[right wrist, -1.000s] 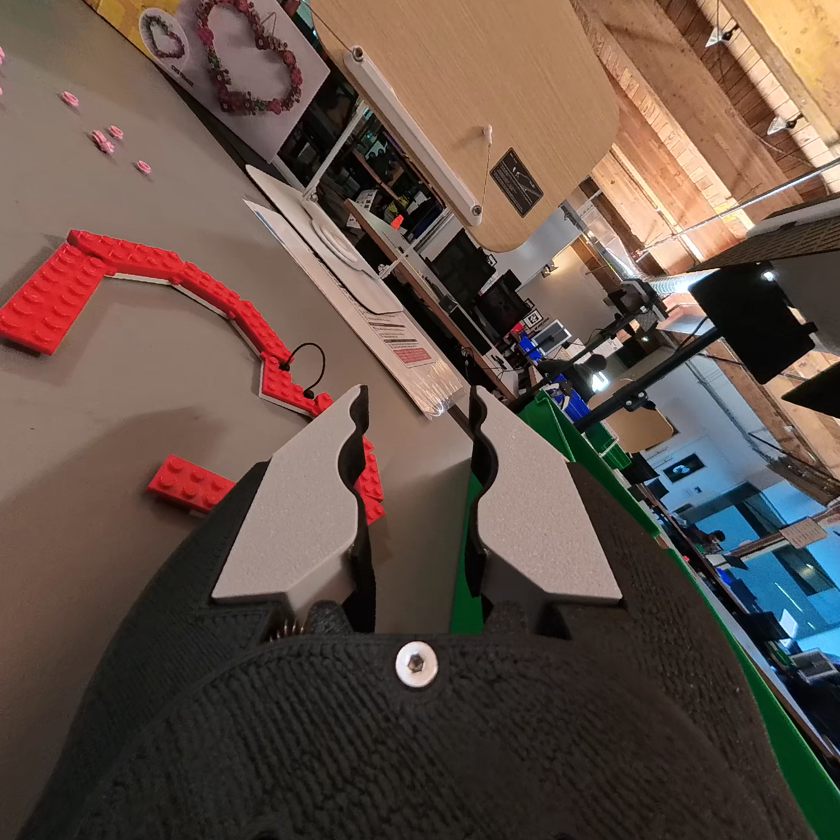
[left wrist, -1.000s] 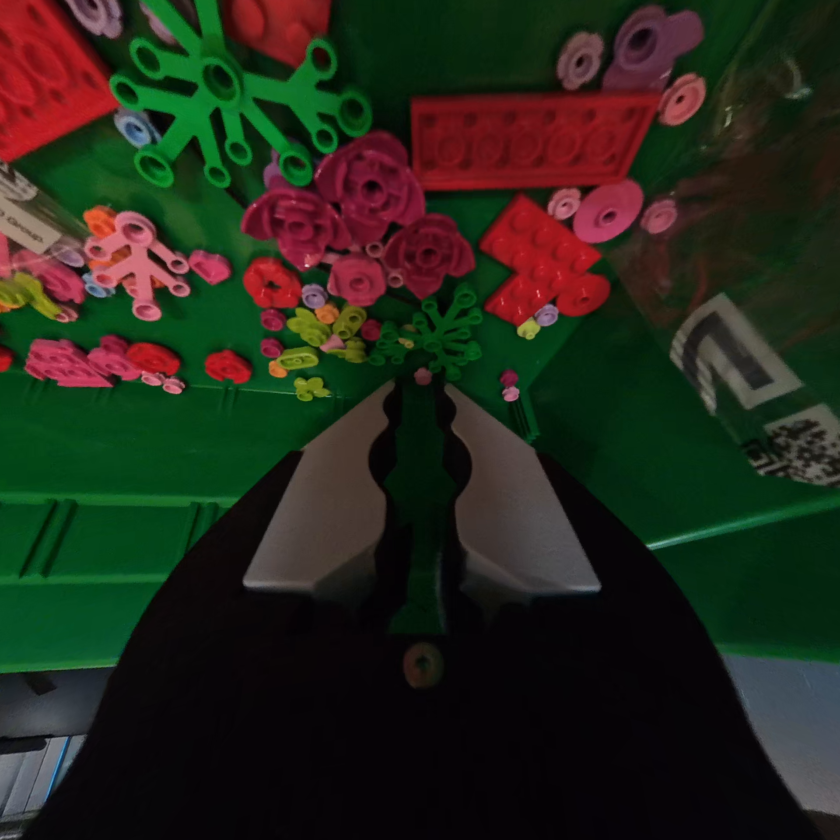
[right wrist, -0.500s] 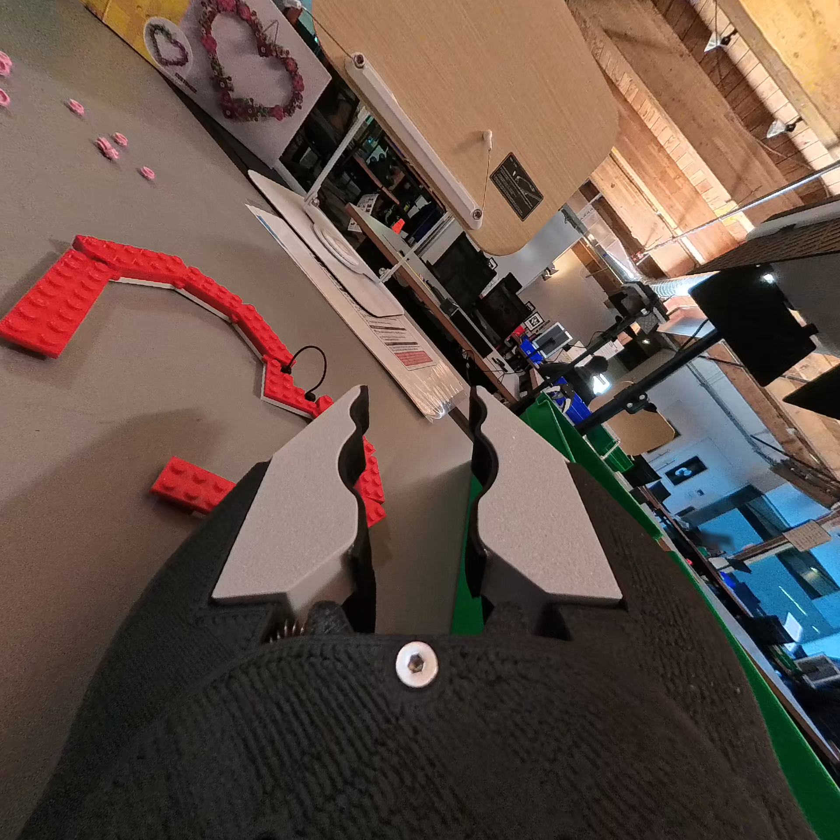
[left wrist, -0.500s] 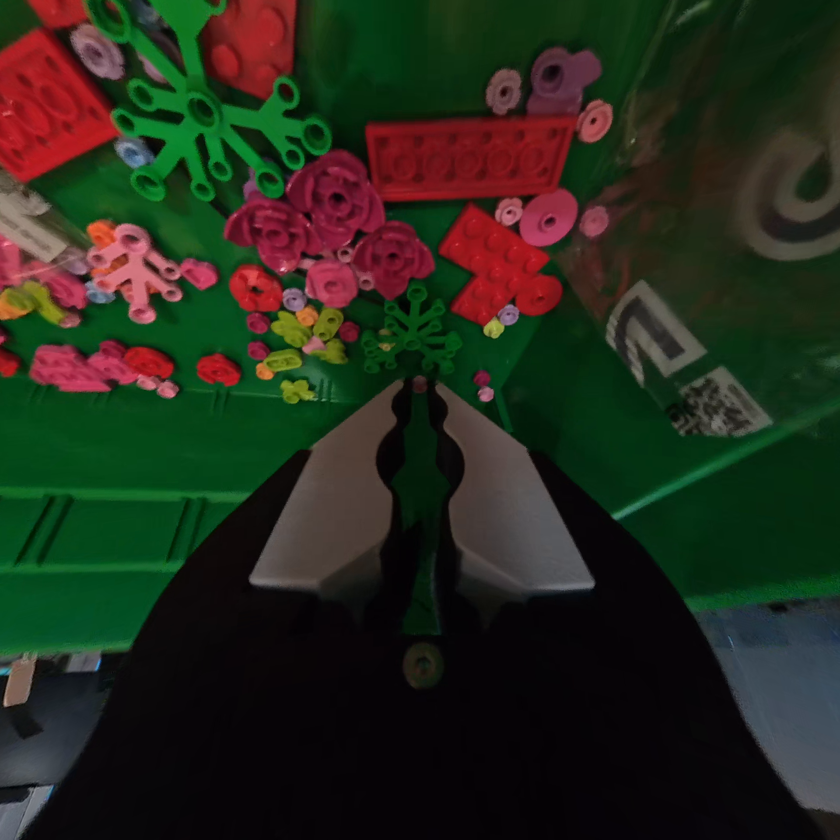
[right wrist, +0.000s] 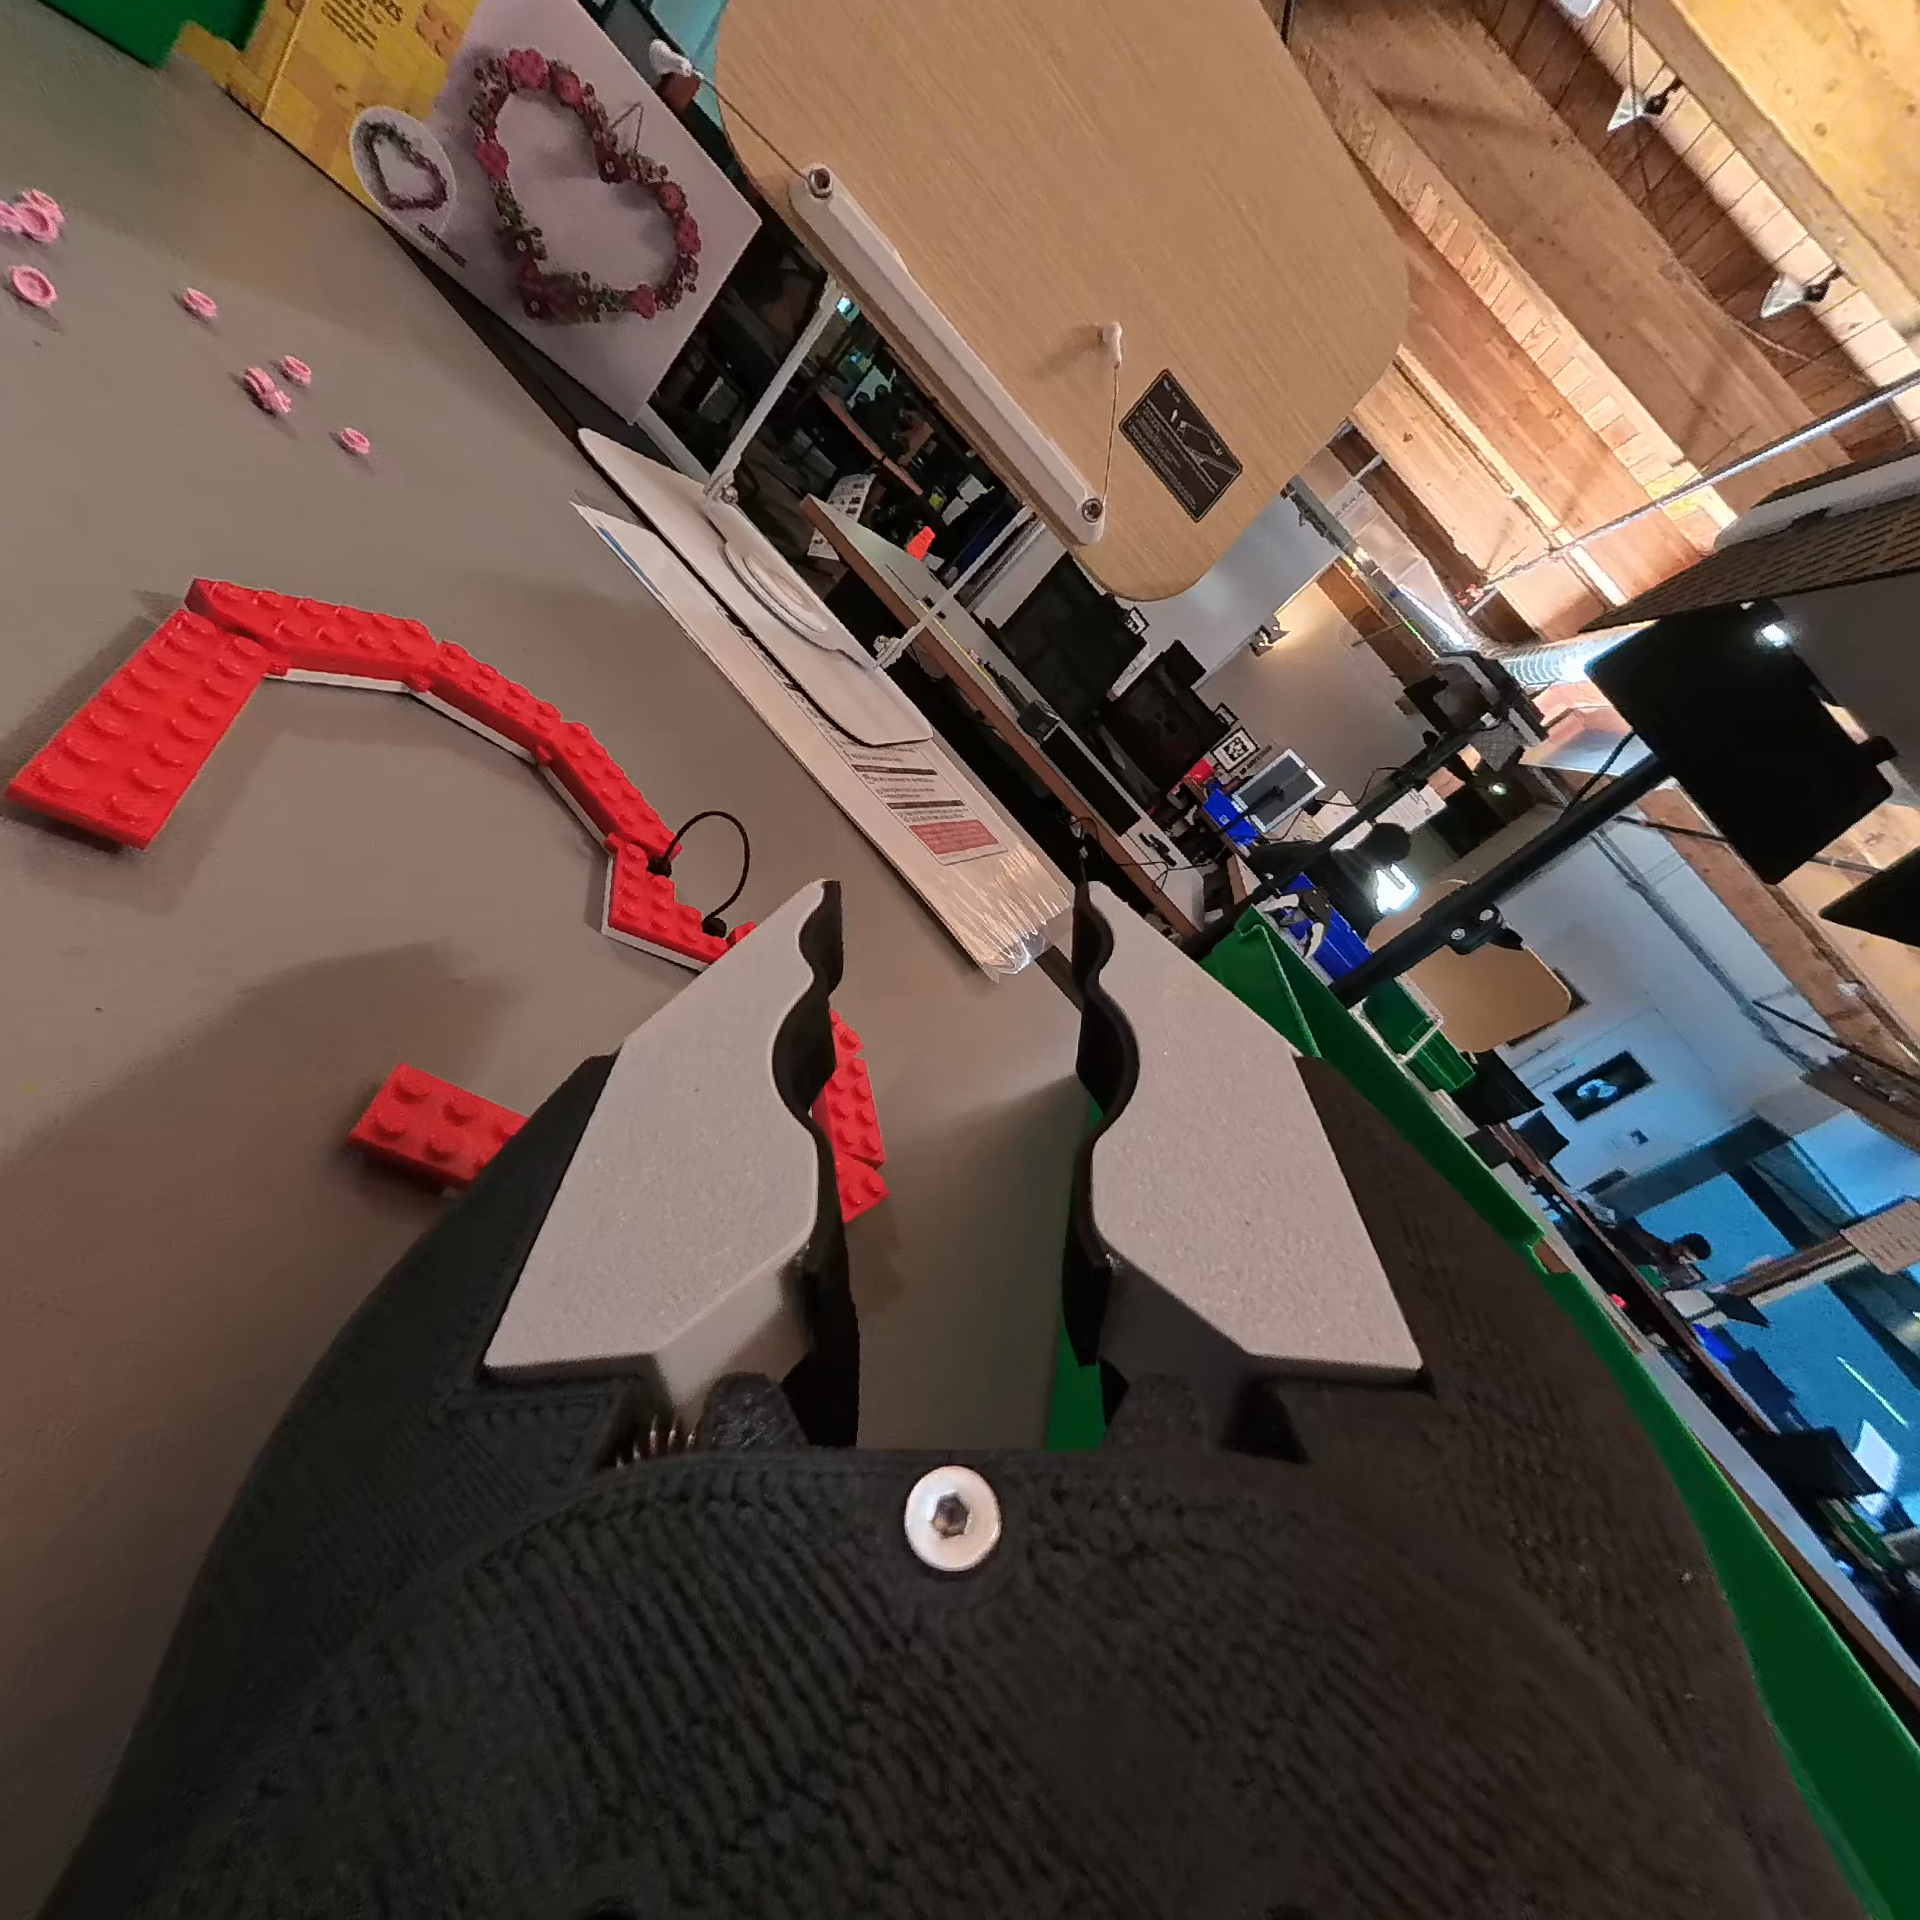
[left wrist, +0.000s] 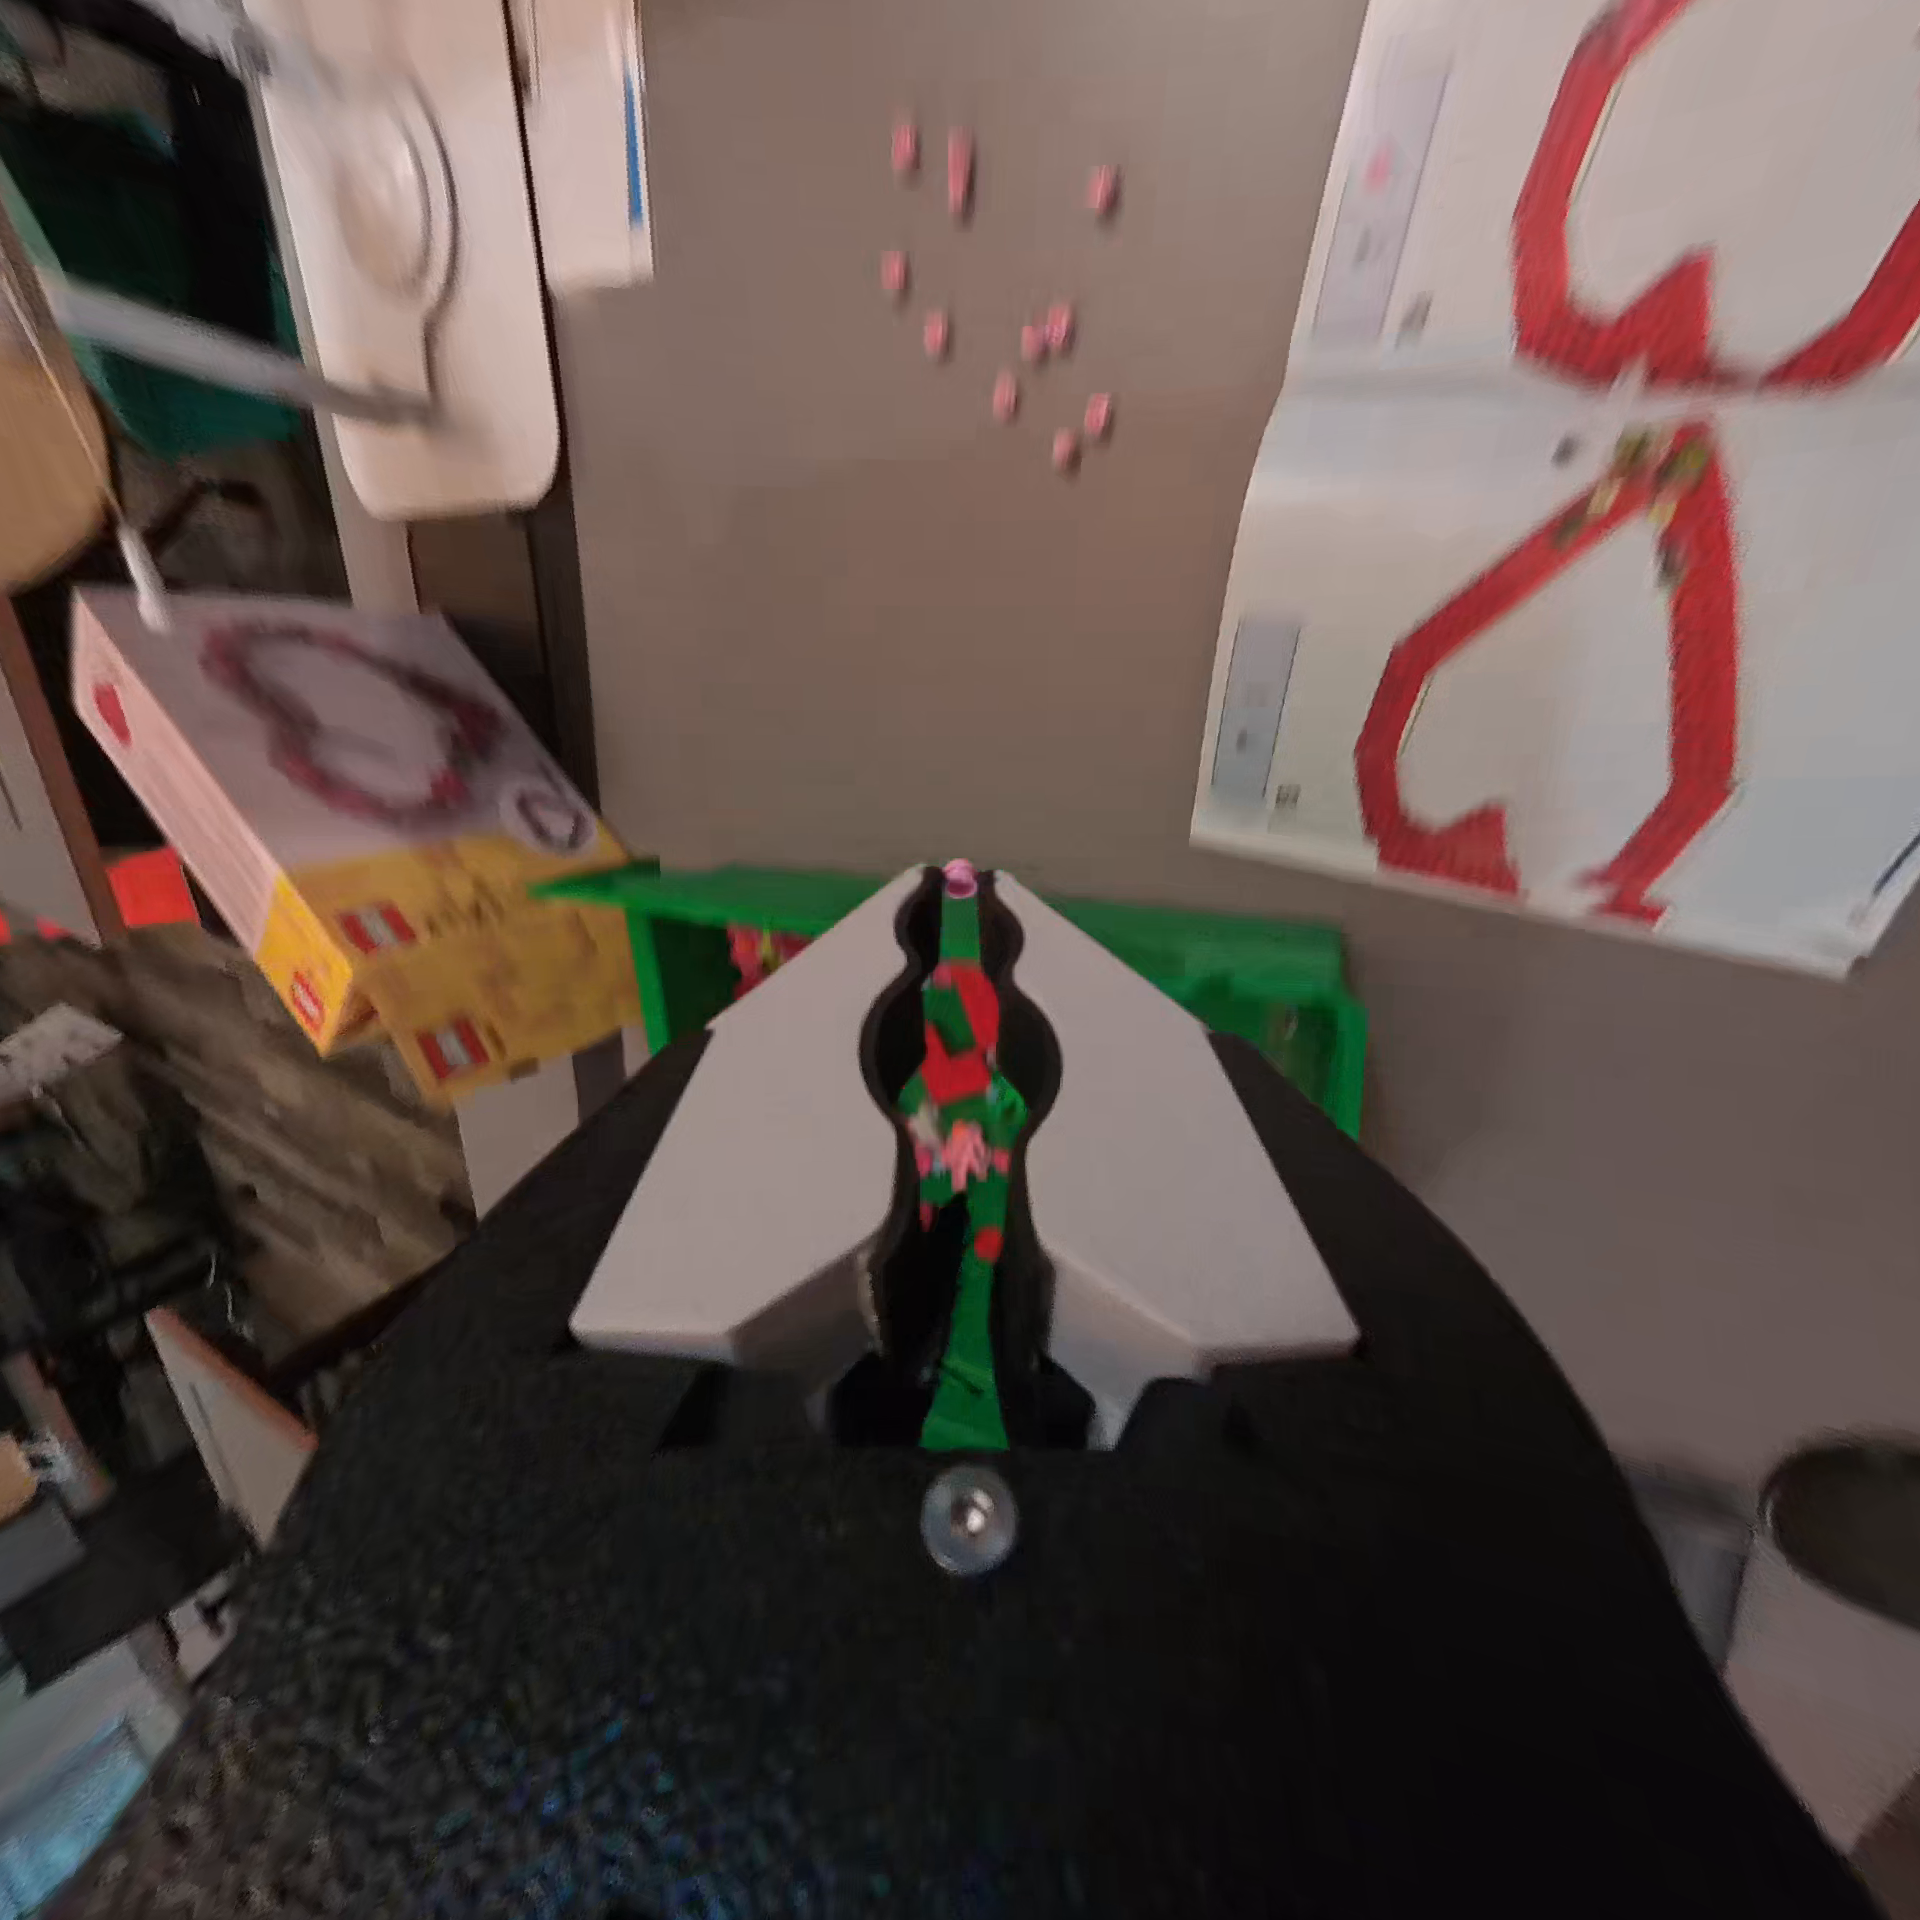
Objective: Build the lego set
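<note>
My left gripper (left wrist: 958, 883) is shut on a tiny pink stud (left wrist: 958, 876) pinched at its tips, held above the green parts bin (left wrist: 1195, 940); the view is blurred. Several small pink pieces (left wrist: 997, 322) lie on the grey table beyond. My right gripper (right wrist: 951, 904) is open and empty, low over the table. In front of it lies the red curved plate assembly (right wrist: 343, 665) with a black loop (right wrist: 717, 842), and a loose red plate (right wrist: 431, 1127) sits by its left finger. The pink pieces (right wrist: 270, 384) also show far left there.
The open instruction booklet (left wrist: 1558, 540) lies to the right, the set's box (left wrist: 343, 800) to the left. A white lamp base (right wrist: 790, 613) and a plastic-wrapped sheet (right wrist: 935, 821) sit at the table's far edge. The green bin's rim (right wrist: 1455, 1195) runs along my right gripper's right. A grey cup (left wrist: 1839, 1558) stands at the lower right. There is about 40 cm between the tips of the two grippers. My right gripper's tips are some 8 cm from the loose red plate (right wrist: 431, 1127).
My left gripper has lifted out of the green bin with the pink stud and swung up toward the table. The right gripper has barely moved.
</note>
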{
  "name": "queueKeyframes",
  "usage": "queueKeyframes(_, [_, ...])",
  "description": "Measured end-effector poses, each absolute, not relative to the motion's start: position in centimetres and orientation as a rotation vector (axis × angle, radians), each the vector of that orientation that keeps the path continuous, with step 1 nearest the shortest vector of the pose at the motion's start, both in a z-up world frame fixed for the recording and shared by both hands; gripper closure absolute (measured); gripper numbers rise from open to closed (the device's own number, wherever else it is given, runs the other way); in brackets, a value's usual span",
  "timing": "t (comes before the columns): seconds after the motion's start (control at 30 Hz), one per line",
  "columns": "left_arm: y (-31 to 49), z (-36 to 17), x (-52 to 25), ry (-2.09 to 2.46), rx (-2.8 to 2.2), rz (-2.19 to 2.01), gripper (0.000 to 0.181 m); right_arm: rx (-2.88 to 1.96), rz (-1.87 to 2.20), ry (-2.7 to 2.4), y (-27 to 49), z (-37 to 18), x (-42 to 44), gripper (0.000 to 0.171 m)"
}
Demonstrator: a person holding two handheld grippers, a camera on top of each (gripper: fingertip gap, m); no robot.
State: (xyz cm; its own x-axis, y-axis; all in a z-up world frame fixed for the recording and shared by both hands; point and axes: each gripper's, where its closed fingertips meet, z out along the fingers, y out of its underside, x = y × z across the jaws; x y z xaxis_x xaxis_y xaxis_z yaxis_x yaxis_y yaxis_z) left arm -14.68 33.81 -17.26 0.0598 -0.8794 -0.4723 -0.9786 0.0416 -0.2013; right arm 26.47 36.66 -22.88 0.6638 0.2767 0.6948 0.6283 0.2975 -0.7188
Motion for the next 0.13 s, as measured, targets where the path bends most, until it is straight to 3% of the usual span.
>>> queueKeyframes(0.03, [33.8, -17.5, -12.9, 1.861, -1.856, 0.255, 0.177, -1.289, -0.274, -0.865, 36.7, -22.9, 26.5, 0.128])
queueKeyframes(0.13, [34.6, -18.8, -9.6, 1.890, -1.877, 0.390, 0.177, -1.283, -0.258, -0.861, 36.7, -22.7, 26.4, 0.128])
